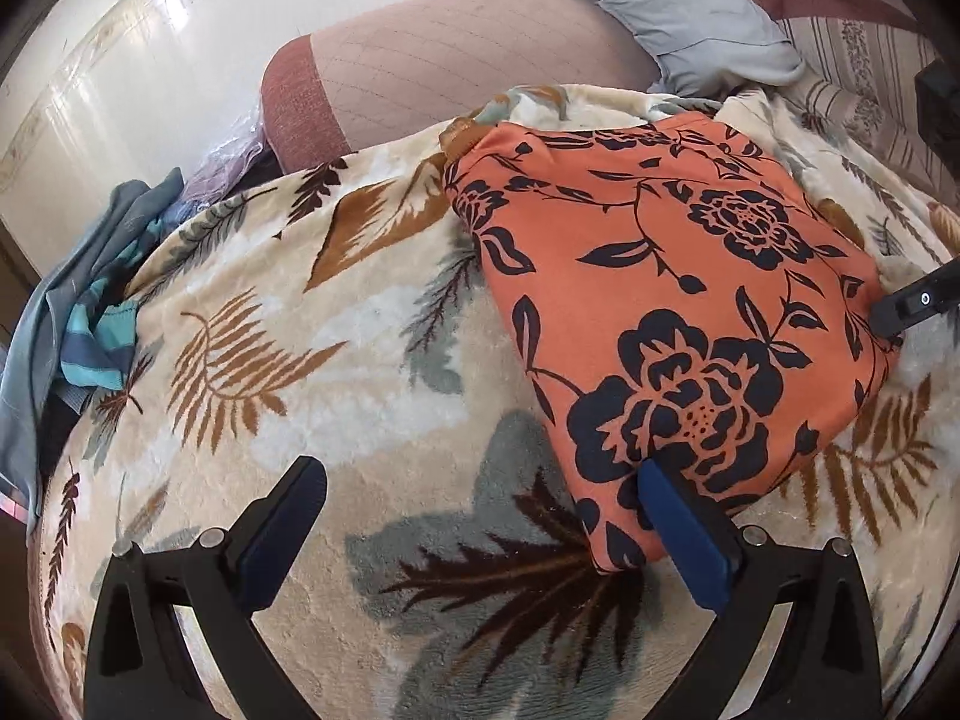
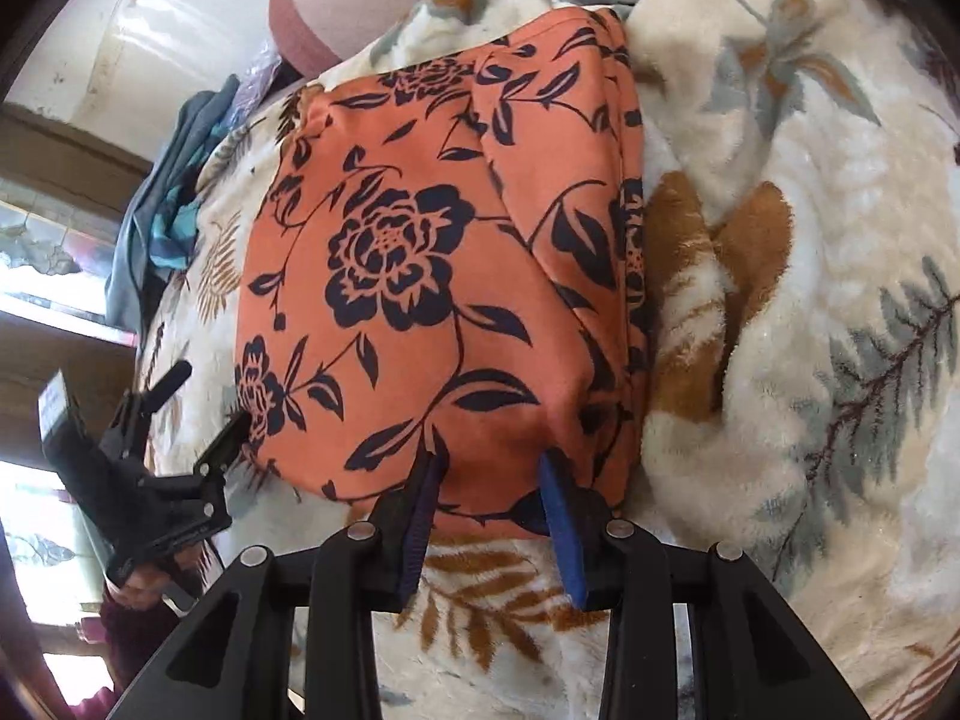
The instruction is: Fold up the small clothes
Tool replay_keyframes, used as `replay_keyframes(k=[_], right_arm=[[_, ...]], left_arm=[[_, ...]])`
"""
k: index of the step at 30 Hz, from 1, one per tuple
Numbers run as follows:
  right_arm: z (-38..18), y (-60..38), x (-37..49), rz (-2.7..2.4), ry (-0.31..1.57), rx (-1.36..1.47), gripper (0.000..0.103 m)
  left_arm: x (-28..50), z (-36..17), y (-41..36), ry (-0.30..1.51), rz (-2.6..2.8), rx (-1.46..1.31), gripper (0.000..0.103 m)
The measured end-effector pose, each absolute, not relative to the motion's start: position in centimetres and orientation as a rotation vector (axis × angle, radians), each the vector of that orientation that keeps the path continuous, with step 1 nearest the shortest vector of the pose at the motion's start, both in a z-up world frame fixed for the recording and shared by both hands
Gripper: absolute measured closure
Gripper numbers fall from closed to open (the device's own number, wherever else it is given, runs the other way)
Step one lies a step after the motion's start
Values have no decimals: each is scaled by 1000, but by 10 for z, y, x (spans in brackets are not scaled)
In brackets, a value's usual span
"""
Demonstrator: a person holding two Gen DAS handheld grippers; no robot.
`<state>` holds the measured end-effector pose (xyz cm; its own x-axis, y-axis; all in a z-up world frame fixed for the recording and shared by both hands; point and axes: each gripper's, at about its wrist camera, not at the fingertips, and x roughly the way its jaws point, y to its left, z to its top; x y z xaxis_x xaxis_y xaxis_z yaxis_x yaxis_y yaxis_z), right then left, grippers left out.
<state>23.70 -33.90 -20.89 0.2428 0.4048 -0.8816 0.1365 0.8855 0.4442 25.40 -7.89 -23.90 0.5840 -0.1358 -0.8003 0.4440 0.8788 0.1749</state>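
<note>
An orange garment with dark blue flowers [image 1: 672, 312] lies folded on a leaf-patterned fleece blanket [image 1: 312, 360]. My left gripper [image 1: 480, 480] is open; its right finger rests on the garment's near corner and its left finger is over bare blanket. It also shows in the right wrist view [image 2: 210, 396] at the garment's left edge. My right gripper [image 2: 489, 462] is partly open, with its fingertips against the near edge of the garment [image 2: 420, 276]. One right finger [image 1: 912, 300] shows at the garment's right edge in the left wrist view.
A heap of grey and teal striped clothes [image 1: 90, 330] lies at the blanket's left edge. A pinkish quilted cushion [image 1: 456, 78] and a grey pillow [image 1: 678, 6] lie behind the blanket. The blanket is bunched in thick folds [image 2: 750, 240] right of the garment.
</note>
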Motion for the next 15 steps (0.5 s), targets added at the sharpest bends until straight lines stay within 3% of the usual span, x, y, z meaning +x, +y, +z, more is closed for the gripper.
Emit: replay_keyframes(k=[5,11,15], right_arm=[[-192,-336,240,204,1297,492,64],[-164,-344,277,144,1101,567,64],[-160,-349,312,29,1009,552,57]], left_arm=[[256,-222,-74,863,-377,307,0],[254,-202,-83,756,-425,229,0],[269,-205,-85,760,-379,186,0]])
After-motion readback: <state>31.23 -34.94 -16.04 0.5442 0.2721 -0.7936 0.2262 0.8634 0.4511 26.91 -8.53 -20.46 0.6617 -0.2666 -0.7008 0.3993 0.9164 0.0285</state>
